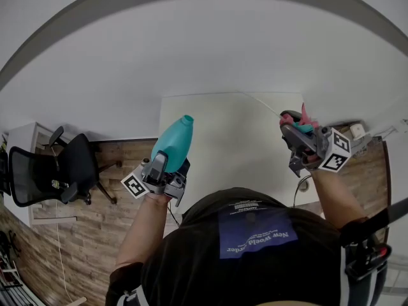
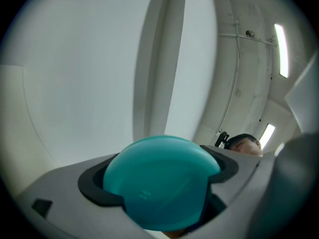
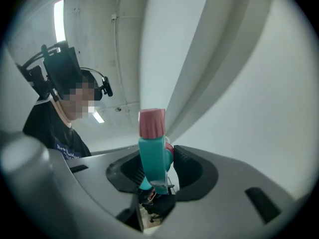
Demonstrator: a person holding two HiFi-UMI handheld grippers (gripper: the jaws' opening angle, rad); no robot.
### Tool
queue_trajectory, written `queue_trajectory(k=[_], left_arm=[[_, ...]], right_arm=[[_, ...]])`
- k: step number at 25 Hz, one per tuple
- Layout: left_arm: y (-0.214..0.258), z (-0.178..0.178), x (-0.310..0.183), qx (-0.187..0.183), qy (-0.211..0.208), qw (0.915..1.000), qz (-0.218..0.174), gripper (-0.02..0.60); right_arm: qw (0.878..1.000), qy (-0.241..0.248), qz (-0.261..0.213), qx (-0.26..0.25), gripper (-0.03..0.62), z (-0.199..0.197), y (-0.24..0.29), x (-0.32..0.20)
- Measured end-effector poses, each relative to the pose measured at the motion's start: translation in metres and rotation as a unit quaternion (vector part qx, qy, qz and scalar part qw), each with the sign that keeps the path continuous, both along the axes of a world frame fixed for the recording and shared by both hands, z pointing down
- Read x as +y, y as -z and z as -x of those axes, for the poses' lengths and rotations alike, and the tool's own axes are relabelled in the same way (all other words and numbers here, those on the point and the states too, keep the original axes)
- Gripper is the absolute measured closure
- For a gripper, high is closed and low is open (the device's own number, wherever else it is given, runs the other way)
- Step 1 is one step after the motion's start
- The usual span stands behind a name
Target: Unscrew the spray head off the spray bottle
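The bottle (image 1: 174,140) sat in the left gripper (image 1: 167,163), its narrow neck pointing away from the person and carrying no spray head; in the left gripper view its rounded teal body (image 2: 162,183) filled the gap between the jaws, which were spread wide around it and pressed against it on both sides, so the left gripper was clamped on the bottle. The spray head (image 1: 298,121) was off the bottle and well apart from it, held on the other side of the person by the right gripper (image 1: 299,136); in the right gripper view it stood upright between the jaws, a teal stem (image 3: 152,156) topped by a pink end (image 3: 151,122) that rose clear above the dark pads (image 3: 192,171). Those jaws were partly closed, only as far apart as the slim stem allowed, and gripped it low down. Both grippers were raised in front of the person, above a white table (image 1: 236,152); a black office chair (image 1: 54,171) stood on the wooden floor (image 1: 76,247) off to the left.
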State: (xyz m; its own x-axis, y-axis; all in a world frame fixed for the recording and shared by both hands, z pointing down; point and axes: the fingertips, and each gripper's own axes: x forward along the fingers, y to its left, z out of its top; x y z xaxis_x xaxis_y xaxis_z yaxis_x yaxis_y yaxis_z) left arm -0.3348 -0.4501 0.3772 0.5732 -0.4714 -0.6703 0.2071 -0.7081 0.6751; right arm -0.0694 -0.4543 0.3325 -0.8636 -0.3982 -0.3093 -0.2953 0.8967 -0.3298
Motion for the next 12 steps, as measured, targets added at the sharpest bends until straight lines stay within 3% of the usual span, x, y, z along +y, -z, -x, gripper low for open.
queue_trajectory(k=[8, 12], left_arm=[[0.0, -0.002, 0.001, 0.019, 0.027, 0.9994, 0.006, 0.092], [0.001, -0.003, 0.0, 0.021, 0.034, 0.9991, 0.01, 0.092]], right_arm=[[0.994, -0.029, 0.065, -0.084, 0.456, -0.011, -0.011, -0.012], [0.992, -0.037, 0.077, -0.093, 0.457, -0.013, -0.017, -0.015]])
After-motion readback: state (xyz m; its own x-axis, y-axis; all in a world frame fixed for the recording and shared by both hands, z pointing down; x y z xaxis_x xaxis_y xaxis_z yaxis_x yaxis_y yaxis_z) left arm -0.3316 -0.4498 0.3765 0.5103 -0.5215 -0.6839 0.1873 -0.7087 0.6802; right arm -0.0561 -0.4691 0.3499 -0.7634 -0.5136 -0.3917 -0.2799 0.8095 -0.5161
